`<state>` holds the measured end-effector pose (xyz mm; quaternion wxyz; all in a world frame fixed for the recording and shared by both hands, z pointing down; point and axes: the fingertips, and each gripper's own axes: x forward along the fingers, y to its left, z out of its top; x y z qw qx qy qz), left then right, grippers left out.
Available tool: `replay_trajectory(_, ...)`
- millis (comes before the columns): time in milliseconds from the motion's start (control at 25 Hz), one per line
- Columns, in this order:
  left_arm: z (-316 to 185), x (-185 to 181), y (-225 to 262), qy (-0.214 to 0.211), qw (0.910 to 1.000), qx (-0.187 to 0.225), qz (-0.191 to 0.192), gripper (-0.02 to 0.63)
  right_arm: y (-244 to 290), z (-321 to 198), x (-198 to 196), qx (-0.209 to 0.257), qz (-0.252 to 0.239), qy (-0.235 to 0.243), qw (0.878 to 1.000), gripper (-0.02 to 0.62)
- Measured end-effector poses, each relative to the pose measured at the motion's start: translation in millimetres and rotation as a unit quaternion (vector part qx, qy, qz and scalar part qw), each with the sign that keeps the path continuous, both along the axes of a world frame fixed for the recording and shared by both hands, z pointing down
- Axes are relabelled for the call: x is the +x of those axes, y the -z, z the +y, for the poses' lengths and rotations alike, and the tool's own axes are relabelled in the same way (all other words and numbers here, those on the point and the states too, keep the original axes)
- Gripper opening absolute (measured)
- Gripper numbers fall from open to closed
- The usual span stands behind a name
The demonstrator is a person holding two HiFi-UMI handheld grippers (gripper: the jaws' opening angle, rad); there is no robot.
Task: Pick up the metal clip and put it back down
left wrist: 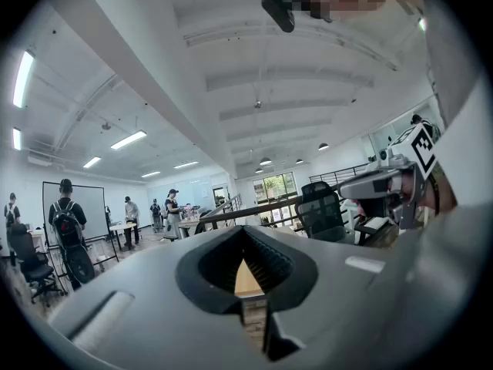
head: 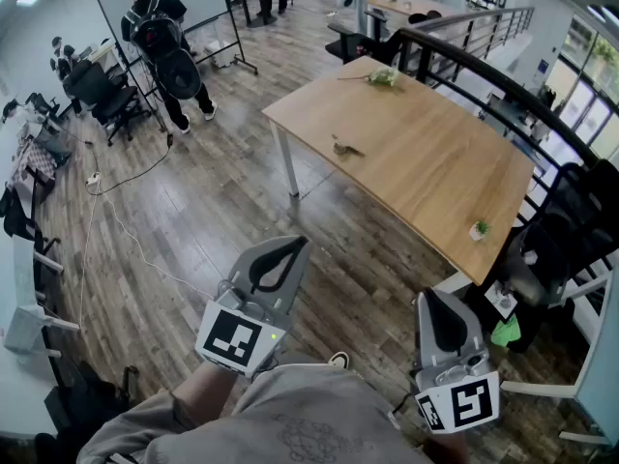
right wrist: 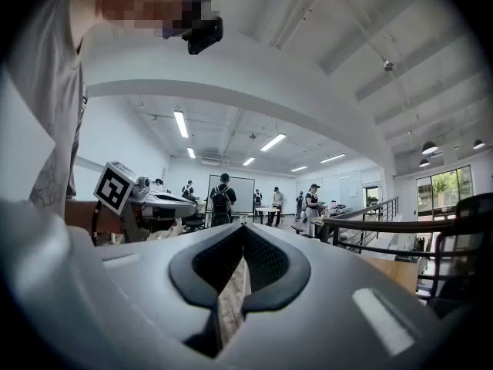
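Both grippers sit tucked in close to the body, held level. The left gripper [head: 296, 244] and right gripper [head: 432, 298] each have their jaws pinched together on nothing, so I'd call it a resting pose before any approach. The wooden table [head: 435, 177] is well ahead. The small dark thing near its middle is probably the metal clip [head: 345, 147], though it's too tiny to be sure.

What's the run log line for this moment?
pickup: not started | left gripper: shut, empty | right gripper: shut, empty | metal clip: on table, untouched
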<state>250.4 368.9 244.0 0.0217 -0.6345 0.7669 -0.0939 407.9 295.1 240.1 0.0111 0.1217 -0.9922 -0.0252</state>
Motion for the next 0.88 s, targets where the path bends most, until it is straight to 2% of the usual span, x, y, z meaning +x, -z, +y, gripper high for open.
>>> replay_trajectory(200, -2.0, 6.4, -1.7, -0.005, 1.0000, 0.000, -0.001, 0.002, -4.9, -7.0, 3.9, -0.006, 0.005, -0.004, 1.000, 0.012)
replay_trajectory(400, -4.1, 9.1, -3.5, -0.006, 1.0000, -0.005, 0.001, 0.002, -4.2, -3.9, 4.8, -0.011, -0.009, 0.011, 1.000, 0.012)
replay_trajectory(560, -4.7, 7.7, -8.0, 0.004, 0.9999, -0.013, -0.003, 0.002, -6.7, -8.3, 4.4, -0.015, -0.024, -0.007, 1.000, 0.022)
replay_trajectory(680, -1.6, 3.6, -9.3, 0.013, 0.9998, -0.012, 0.006, 0.002, -6.3, -12.5, 1.0, -0.018, -0.032, -0.017, 0.999, 0.171)
replay_trajectory(760, 1.0, 1.5, -11.4, 0.016, 0.9997, -0.012, 0.012, 0.002, -8.0, -14.7, -3.1, -0.018, -0.027, -0.017, 0.999, 0.196)
replay_trajectory(880, 2.9, -2.4, -16.2, 0.023, 0.9994, -0.014, 0.021, 0.002, -13.4, -17.6, -12.2, -0.022, -0.014, -0.007, 1.000, 0.196)
